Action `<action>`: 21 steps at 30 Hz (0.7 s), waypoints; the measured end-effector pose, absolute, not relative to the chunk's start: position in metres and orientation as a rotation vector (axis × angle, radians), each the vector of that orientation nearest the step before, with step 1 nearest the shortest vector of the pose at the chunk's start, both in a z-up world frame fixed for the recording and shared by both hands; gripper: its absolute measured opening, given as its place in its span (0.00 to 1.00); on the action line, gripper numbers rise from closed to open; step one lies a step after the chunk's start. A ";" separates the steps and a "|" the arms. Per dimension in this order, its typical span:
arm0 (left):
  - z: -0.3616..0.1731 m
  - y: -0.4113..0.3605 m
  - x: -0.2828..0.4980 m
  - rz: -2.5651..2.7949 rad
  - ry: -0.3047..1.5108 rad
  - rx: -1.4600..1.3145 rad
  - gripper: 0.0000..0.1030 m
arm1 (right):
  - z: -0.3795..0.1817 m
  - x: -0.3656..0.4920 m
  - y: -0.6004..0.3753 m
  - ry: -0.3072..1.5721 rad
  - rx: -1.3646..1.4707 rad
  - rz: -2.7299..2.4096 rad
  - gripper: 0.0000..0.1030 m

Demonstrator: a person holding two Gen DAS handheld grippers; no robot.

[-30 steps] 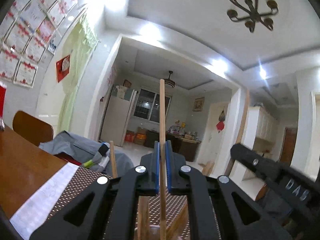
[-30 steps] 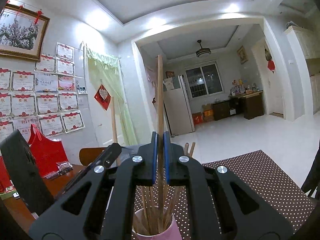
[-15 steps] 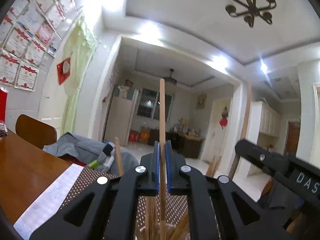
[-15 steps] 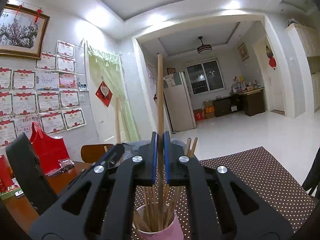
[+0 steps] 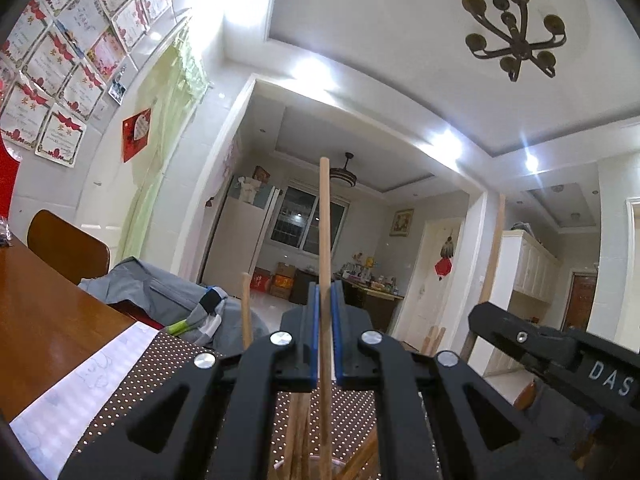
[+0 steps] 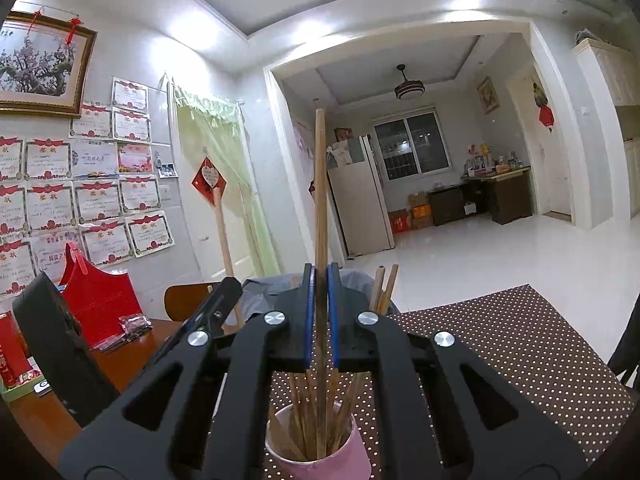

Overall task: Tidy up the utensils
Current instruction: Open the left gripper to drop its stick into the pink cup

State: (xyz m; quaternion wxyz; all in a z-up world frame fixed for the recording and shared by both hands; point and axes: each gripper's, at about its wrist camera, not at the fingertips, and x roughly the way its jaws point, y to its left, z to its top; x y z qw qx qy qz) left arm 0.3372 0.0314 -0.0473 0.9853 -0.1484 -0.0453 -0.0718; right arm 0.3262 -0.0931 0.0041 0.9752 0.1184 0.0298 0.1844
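**Operator:** Over the pink cup [image 6: 320, 446], I have both tools level. The right gripper [image 6: 319, 280] is clamped tight on one upright wooden chopstick [image 6: 320, 184]; its blue pads [image 6: 307, 312] press the shaft from both sides. The lower end of that chopstick sits inside the cup, among the other chopsticks [image 6: 380, 292] leaning there.

**Checker:** State of the other tool?

**Operator:** The left gripper [image 5: 325, 300] is likewise closed on a single chopstick [image 5: 325, 220], held upright between its pads [image 5: 316, 332]. Below the jaws I see that stick running down among more sticks and a pale rim at the bottom edge of the left view; whether its tip touches the cup floor I cannot tell.

**Checker:** Location of the cup?

**Operator:** It stands on the brown dotted mat [image 6: 520, 340], directly beneath the right gripper. The mat lies on the wooden table [image 5: 44, 320], with a white sheet of paper [image 5: 76, 396] along its left side.

**Checker:** Spacing of the tools?

**Operator:** Close, side by side. In the right view the left gripper shows at the left edge; in the left view the right gripper shows at the right edge.
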 end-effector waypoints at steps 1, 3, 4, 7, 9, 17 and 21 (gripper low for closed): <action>-0.048 0.030 0.338 -0.146 -0.080 -0.291 0.06 | 0.005 0.326 -0.092 0.061 0.236 0.374 0.07; -0.049 0.029 0.339 -0.150 -0.061 -0.288 0.06 | 0.005 0.325 -0.091 0.062 0.235 0.376 0.07; -0.050 0.028 0.339 -0.148 -0.062 -0.286 0.06 | 0.005 0.325 -0.090 0.063 0.234 0.377 0.07; -0.051 0.024 0.338 -0.135 -0.073 -0.258 0.06 | 0.004 0.325 -0.090 0.070 0.236 0.380 0.07; -0.051 0.023 0.337 -0.133 -0.077 -0.250 0.06 | 0.003 0.325 -0.089 0.072 0.234 0.381 0.07; -0.045 0.023 0.337 -0.136 -0.033 -0.251 0.27 | 0.005 0.324 -0.089 0.083 0.238 0.374 0.07; -0.043 0.023 0.337 -0.120 0.005 -0.226 0.28 | 0.006 0.324 -0.089 0.090 0.244 0.374 0.07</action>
